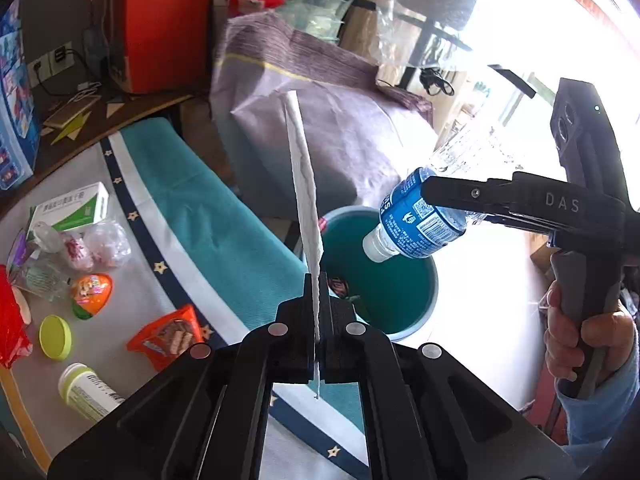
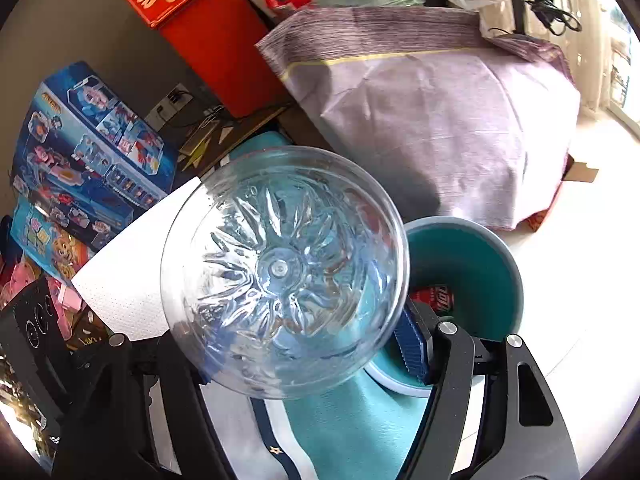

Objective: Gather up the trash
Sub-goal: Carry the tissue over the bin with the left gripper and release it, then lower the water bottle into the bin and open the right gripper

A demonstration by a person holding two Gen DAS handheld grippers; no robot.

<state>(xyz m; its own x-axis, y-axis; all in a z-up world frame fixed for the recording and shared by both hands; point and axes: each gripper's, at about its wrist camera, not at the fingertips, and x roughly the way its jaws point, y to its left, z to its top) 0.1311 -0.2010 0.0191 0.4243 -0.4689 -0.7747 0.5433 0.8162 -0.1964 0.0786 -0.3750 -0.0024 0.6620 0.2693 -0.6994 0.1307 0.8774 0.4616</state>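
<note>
My left gripper is shut on a white paper napkin, which stands edge-on above the jaws. Beyond it, on the floor beside the table, sits a teal bin. My right gripper, held by a hand at the right, is shut on a clear plastic bottle with a blue label. The bottle's white cap points down over the bin. In the right wrist view the bottle's base fills the space between the fingers of the right gripper. The napkin shows at left, and the bin holds a red can.
Trash lies on the starred tablecloth at left: a green-white box, an orange egg toy, a yellow lid, an orange wrapper and a green-capped bottle. A purple sack stands behind the bin.
</note>
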